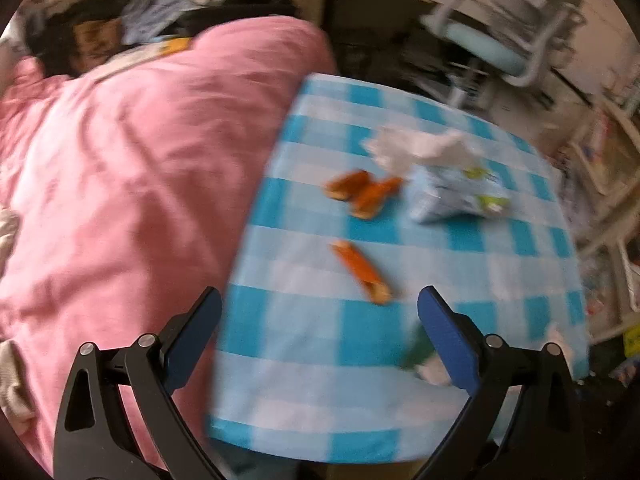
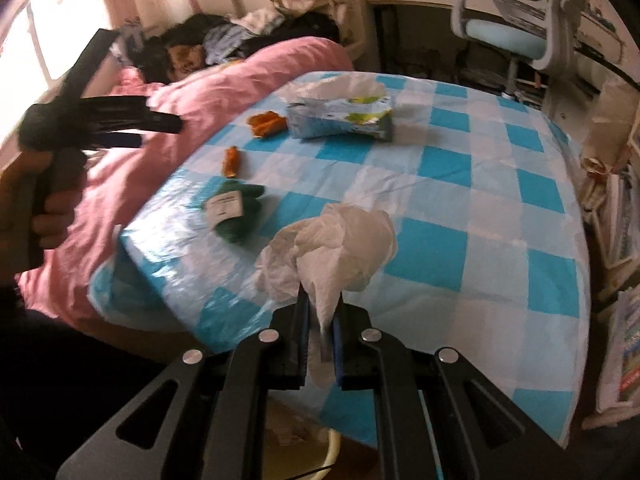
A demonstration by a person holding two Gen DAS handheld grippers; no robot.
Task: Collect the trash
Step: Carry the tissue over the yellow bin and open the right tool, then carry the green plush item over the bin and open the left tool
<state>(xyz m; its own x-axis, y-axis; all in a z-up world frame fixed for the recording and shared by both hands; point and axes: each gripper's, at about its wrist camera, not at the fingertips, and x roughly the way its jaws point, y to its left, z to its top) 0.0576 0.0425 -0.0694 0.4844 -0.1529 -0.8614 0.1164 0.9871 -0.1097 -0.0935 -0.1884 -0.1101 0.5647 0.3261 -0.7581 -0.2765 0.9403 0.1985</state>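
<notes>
My right gripper (image 2: 320, 300) is shut on a crumpled white tissue (image 2: 332, 248), held just above the near part of the blue-checked table (image 2: 480, 184). My left gripper (image 1: 320, 300) is open, nothing between its fingers, over the table's left edge. Ahead of it lies an orange peel strip (image 1: 362, 270), with two more peel pieces (image 1: 362, 192) farther off. A tissue pack (image 1: 456, 194) with a white tissue sticking out sits beyond them. A green wrapper (image 2: 234, 208) with a white label lies near the table's left edge. In the right wrist view the left gripper (image 2: 160, 130) hovers left of the table.
A pink quilt (image 1: 140, 180) covers the bed pressed against the table's left side, with piled clothes (image 2: 240, 36) behind. A light blue desk chair (image 2: 508, 32) stands beyond the table. Shelves (image 2: 624, 240) line the right. A pale bin rim (image 2: 320, 460) shows below the table's near edge.
</notes>
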